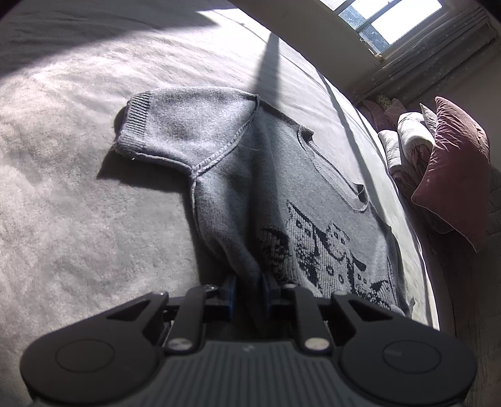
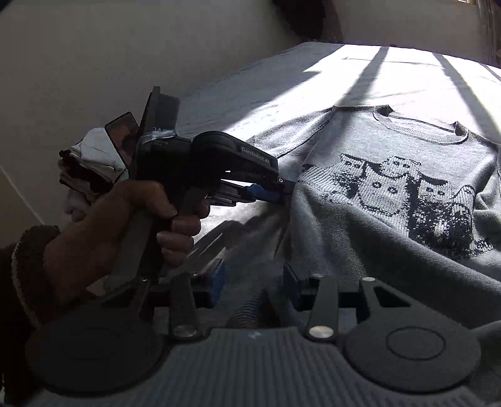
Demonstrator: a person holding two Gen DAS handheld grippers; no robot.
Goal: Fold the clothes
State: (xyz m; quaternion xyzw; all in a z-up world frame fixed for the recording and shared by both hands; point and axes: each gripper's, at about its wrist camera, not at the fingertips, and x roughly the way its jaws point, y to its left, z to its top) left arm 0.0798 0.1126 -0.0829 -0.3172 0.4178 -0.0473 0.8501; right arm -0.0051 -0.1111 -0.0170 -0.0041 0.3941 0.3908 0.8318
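A grey knitted sweater (image 1: 281, 188) with a dark animal pattern lies front up on the bed (image 1: 78, 188), one short sleeve (image 1: 188, 131) spread to the left. My left gripper (image 1: 249, 278) is shut on a bunched fold at the sweater's side edge. The right wrist view shows the sweater (image 2: 391, 219) and a hand (image 2: 125, 219) holding the left gripper (image 2: 286, 195), its tips pinching that fold. My right gripper (image 2: 254, 278) stands open low over the sweater's lower edge. Ribbed fabric (image 2: 250, 306) lies between its blue pads (image 2: 289, 278), and they do not press it.
The light bed cover (image 2: 344, 72) runs wide around the sweater, striped by sun and window shadows. Pillows (image 1: 451, 162) are stacked at the bed's right end under a window (image 1: 391, 18). A pile of light and dark cloth (image 2: 90, 166) sits behind the hand, near a wall (image 2: 78, 62).
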